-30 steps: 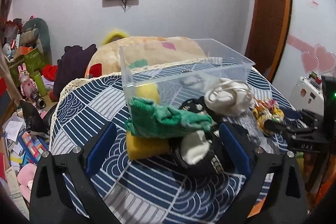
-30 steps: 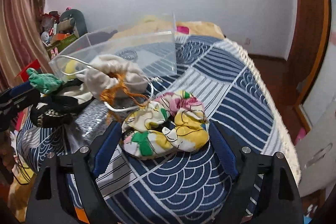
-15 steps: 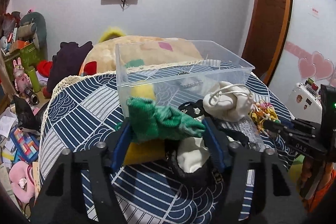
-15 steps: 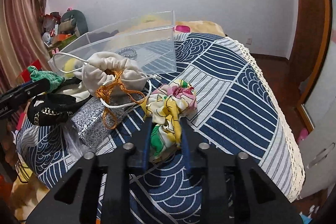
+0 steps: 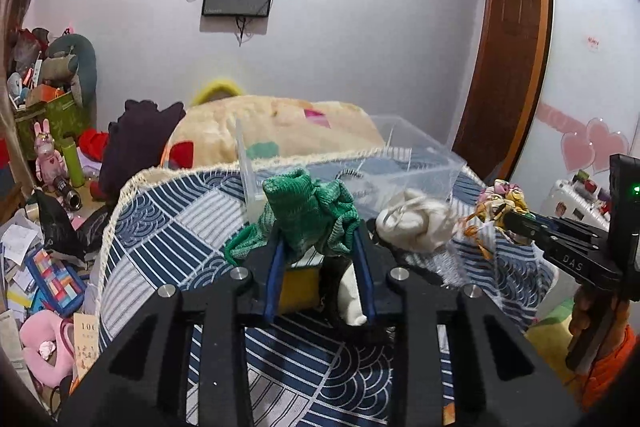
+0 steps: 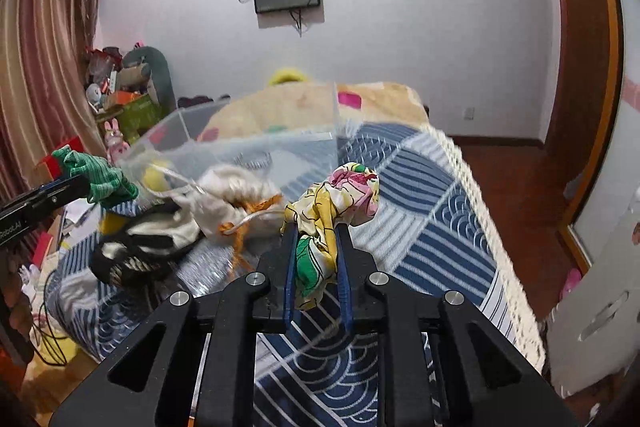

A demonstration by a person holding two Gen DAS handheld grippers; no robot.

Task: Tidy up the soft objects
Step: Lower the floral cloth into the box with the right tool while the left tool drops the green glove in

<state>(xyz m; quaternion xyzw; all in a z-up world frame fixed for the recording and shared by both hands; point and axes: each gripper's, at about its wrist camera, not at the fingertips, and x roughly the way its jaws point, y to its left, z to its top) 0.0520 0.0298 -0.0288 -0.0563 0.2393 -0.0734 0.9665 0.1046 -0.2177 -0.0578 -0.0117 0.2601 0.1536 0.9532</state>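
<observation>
My left gripper [image 5: 318, 247] is shut on a green knitted cloth [image 5: 308, 211] and holds it above the table, in front of the clear plastic box [image 5: 416, 163]. My right gripper [image 6: 318, 239] is shut on a floral scrunchie [image 6: 340, 195], lifted off the blue patterned tablecloth [image 6: 420, 227]. The right gripper with the scrunchie also shows in the left wrist view [image 5: 504, 199]. A cream drawstring pouch [image 5: 412, 223], a yellow sponge [image 5: 298, 287] and a black-and-white item [image 6: 136, 247] lie before the box.
The table edge with lace trim [image 6: 492, 227] drops off to the right. A beige plush cushion [image 5: 276, 127] lies behind the box. Toys and clutter [image 5: 44, 227] cover the floor on the left. A silvery pouch [image 6: 208, 271] lies by the cream pouch.
Both grippers have closed: the left on the green cloth, the right on the scrunchie. Both have lifted their items off the table.
</observation>
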